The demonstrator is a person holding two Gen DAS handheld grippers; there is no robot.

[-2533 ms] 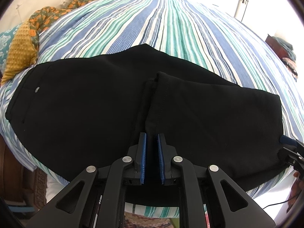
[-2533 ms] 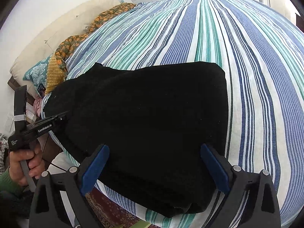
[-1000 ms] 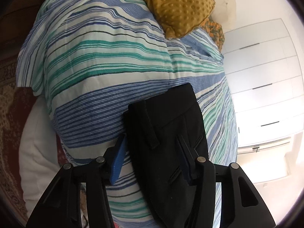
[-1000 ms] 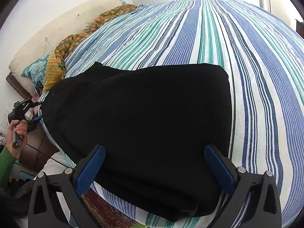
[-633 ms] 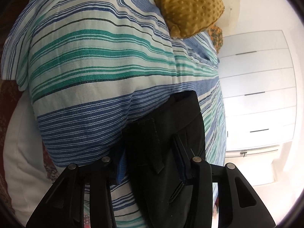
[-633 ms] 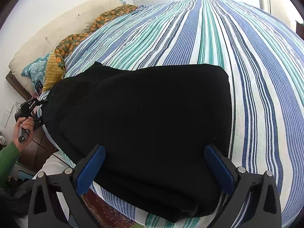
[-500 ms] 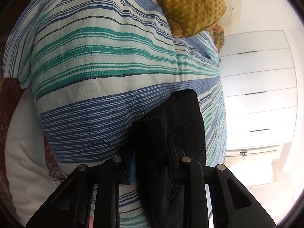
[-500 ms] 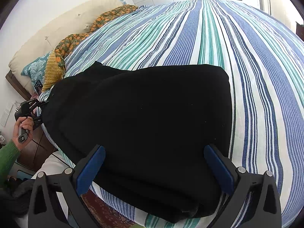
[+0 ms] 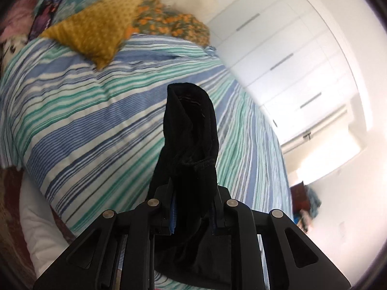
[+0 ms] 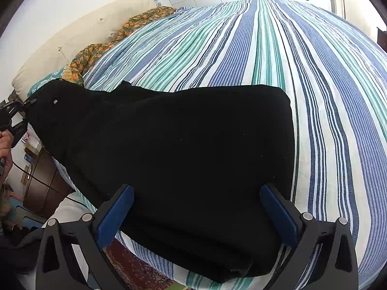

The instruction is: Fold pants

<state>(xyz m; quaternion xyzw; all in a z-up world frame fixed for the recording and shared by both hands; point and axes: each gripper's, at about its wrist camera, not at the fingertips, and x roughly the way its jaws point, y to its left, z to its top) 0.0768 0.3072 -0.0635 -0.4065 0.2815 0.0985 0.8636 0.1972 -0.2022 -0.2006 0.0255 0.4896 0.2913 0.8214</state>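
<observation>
Black pants [image 10: 183, 149] on my striped bed [image 10: 326, 77], left hand-held gripper [image 9: 193, 207] just closed, clamping their bunched end, right hand-held gripper [image 10: 197, 207] spread wide above them.

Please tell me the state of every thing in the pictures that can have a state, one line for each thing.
Black pants: lying partly folded on the striped bedspread, the waistband end lifted off it.
Left hand-held gripper: its jaws have just been closing; now clamped on the bunched waistband.
Right hand-held gripper: jaws wide open over the folded end of the pants, gripping nothing.
Yellow cushion: lying at the head of the bed.
</observation>
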